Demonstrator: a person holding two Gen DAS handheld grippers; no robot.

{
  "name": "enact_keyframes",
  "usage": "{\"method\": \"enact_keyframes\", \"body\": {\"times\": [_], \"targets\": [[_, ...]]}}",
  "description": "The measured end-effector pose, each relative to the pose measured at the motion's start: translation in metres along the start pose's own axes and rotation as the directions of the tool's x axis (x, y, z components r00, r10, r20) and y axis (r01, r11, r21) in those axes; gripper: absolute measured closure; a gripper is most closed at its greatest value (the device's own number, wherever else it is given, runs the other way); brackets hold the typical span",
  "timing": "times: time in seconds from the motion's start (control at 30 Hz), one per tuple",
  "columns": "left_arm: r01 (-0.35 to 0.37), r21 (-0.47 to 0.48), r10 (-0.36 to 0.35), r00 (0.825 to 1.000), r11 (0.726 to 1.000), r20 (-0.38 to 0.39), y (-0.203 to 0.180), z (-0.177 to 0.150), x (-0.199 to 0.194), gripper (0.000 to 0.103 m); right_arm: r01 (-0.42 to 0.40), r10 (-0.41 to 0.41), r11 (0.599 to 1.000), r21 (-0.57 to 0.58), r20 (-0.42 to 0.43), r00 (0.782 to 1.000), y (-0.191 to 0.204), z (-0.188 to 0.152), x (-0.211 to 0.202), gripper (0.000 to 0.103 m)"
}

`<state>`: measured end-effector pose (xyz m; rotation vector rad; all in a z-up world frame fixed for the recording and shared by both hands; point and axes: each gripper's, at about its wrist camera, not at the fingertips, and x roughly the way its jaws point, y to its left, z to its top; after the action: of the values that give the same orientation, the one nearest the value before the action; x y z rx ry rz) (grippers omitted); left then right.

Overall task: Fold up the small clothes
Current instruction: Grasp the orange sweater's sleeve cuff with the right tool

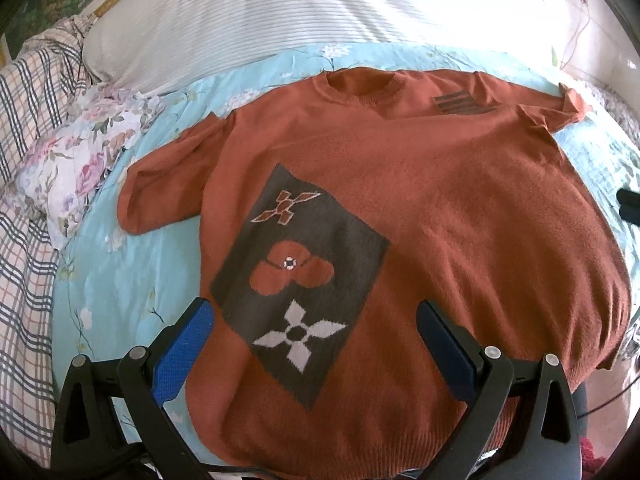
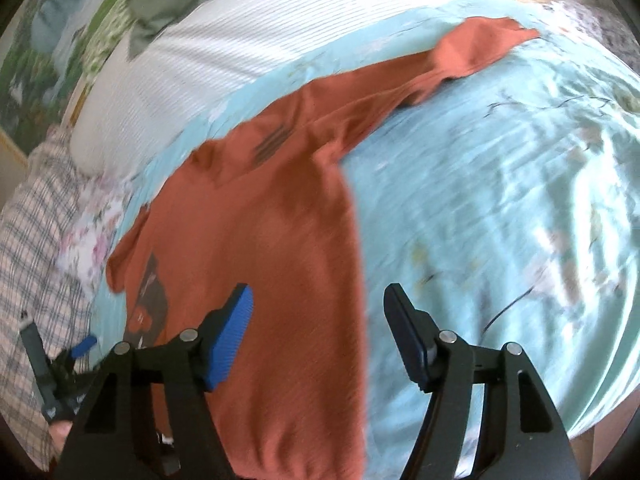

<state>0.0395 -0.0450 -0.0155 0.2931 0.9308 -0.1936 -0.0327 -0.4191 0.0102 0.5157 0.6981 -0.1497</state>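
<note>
Your left hand-held gripper (image 1: pixel 312 344) hangs spread over the hem of the rust knit sweater (image 1: pixel 420 208), lying flat on the light-blue floral bed sheet (image 1: pixel 120 280). Grey patch (image 1: pixel 296 280) has flower motifs, no readable text. Right hand-held gripper (image 2: pixel 316 336) spread too.

— What's under my claw?
— A bed, spread with a pale blue floral sheet (image 1: pixel 132 276).
— And beyond it?
— I see a white ribbed pillow (image 1: pixel 248 20), bright with daylight, a plaid quilt (image 1: pixel 28 200) at my left, and a rose-print cushion (image 1: pixel 76 168) beside it.
— The wall?
— A green landscape picture (image 2: pixel 36 40).
</note>
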Motion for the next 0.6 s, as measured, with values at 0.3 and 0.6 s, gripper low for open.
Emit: {"method": "enact_keyframes", "body": {"times": [0.3, 0.6], "targets": [[0.025, -0.021, -0.025, 1.000, 0.999, -0.011, 0.001, 0.018, 0.014, 0.002, 0.042, -0.057, 0.981, 0.192, 0.073, 0.996, -0.094, 0.074, 0.010, 0.051], [0.004, 0.045, -0.004, 1.000, 0.999, 0.010, -0.014, 0.052, 0.037, 0.002, 0.107, -0.168, 0.937, 0.331, 0.159, 0.973, -0.195, 0.156, 0.010, 0.054]]}}
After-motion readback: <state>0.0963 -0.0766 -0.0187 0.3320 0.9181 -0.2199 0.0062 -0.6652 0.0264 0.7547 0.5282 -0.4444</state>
